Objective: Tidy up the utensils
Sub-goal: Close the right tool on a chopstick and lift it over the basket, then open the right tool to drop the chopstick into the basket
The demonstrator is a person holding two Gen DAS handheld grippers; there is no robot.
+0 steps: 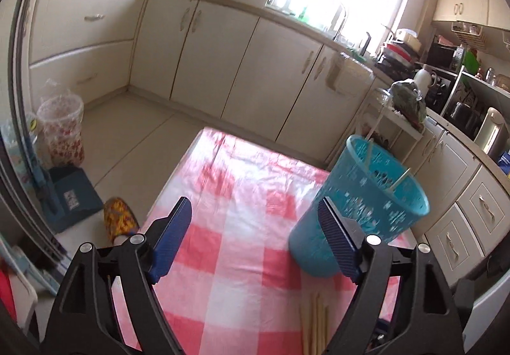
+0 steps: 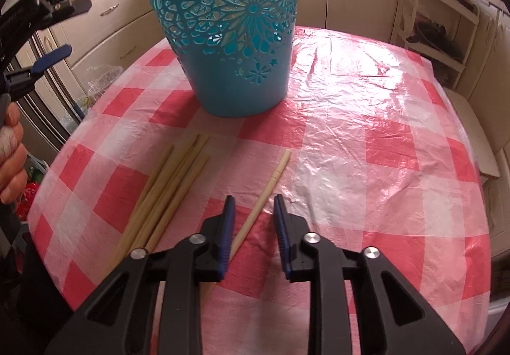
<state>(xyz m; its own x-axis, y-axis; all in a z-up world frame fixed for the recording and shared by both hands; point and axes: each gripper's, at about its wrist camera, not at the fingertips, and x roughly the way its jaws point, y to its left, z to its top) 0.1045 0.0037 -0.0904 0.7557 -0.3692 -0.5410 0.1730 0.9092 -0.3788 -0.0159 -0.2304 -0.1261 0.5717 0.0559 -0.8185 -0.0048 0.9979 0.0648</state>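
Your left gripper (image 1: 255, 227) hangs above the desk (image 1: 242, 259) with its blue-padded fingers (image 1: 172, 237) spread wide and nothing between them. Just beyond its right finger stands the basket (image 1: 360, 211), a teal plastic tub that widens toward the rim, its wall cut through with flower and star openings. Two pale chopsticks (image 1: 398, 179) lean inside it, their ends showing above the rim. The view here is blurred.

Your right gripper (image 2: 253, 205) points steeply down at the desk, whose cover is a glossy, wrinkled plastic sheet in pink and white checks. Its fingers (image 2: 228, 227) stand a narrow gap apart, and one loose chopstick (image 2: 267, 186) lies slantwise through that gap, its squared thick end toward the basket (image 2: 236, 36) on the far side. The pads look just clear of the stick on both sides, so you are not clamped on it.

To the left of that single stick lies a bundle of about five more chopsticks (image 2: 169, 183), side by side and touching, fanned slightly at the far ends and running back under the gripper body. All are the same plain, pale wood colour, slim and tapering.

At the left edge of the right view you see your hand (image 2: 11, 157) on the left gripper's handle, with that gripper's fingers (image 2: 60, 54) wide open in the air.
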